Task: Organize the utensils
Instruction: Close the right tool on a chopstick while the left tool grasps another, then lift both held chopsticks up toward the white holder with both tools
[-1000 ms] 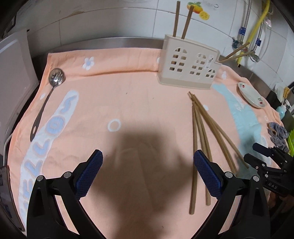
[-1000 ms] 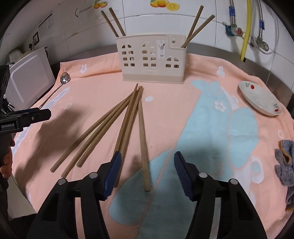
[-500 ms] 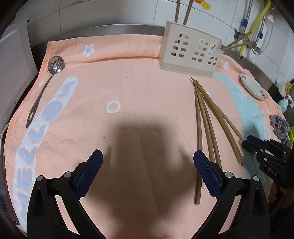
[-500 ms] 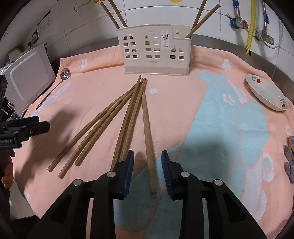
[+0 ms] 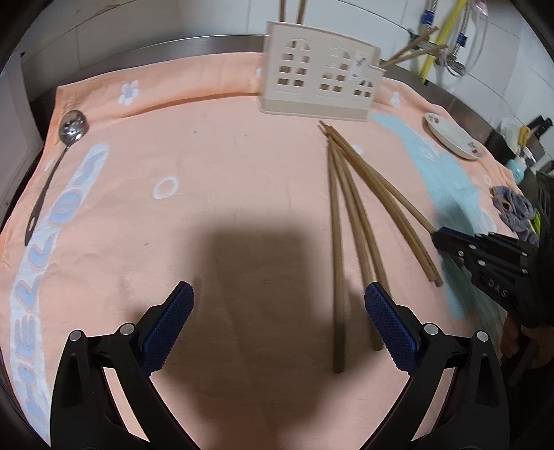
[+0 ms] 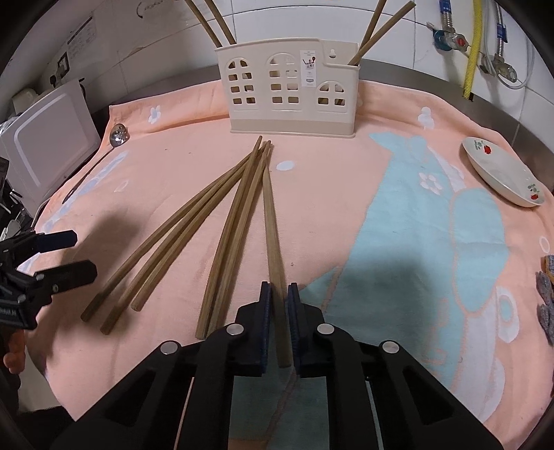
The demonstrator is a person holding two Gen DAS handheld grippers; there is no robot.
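Surface: tabletop [image 6: 408,69] of steel, almost wholly covered by a peach towel [image 6: 346,194] with a pale blue whale print, white flowers and pale "HELLO" lettering along its left side.
Room: white tiled wall [image 6: 145,31] behind; a yellow hose [image 6: 472,45] and metal pipe fittings hang at the right; a white appliance [image 6: 48,138] stands at the towel's left edge.
Container: cream utensil holder [image 6: 291,93] with window-shaped cutouts, upright at the far side of the towel.
Holder contents: two chopsticks [image 6: 207,20] lean out of its left end and two more [image 6: 384,24] out of its right end.
Loose chopsticks: six wooden chopsticks [image 6: 194,228] lie fanned on the towel in front of the holder, tips gathered near its base, thick ends spread toward the cameras.
Gripped chopstick: the rightmost chopstick [image 6: 271,225], pinched near its thick end, its shaft lying on the towel.
Right gripper [image 6: 278,294]: fingers narrow, closed on that chopstick.
Left gripper [image 5: 278,304]: fingers wide apart, holding nothing, above bare towel left of the fan.
Spoon: one slotted metal spoon [image 5: 71,126] lies along the towel's left edge.
Dish: one small white dish [image 6: 502,173] with red fruit marks sits on the towel's right side.
Cloth: one grey-blue knitted cloth [image 5: 512,209] lies at the near right edge.
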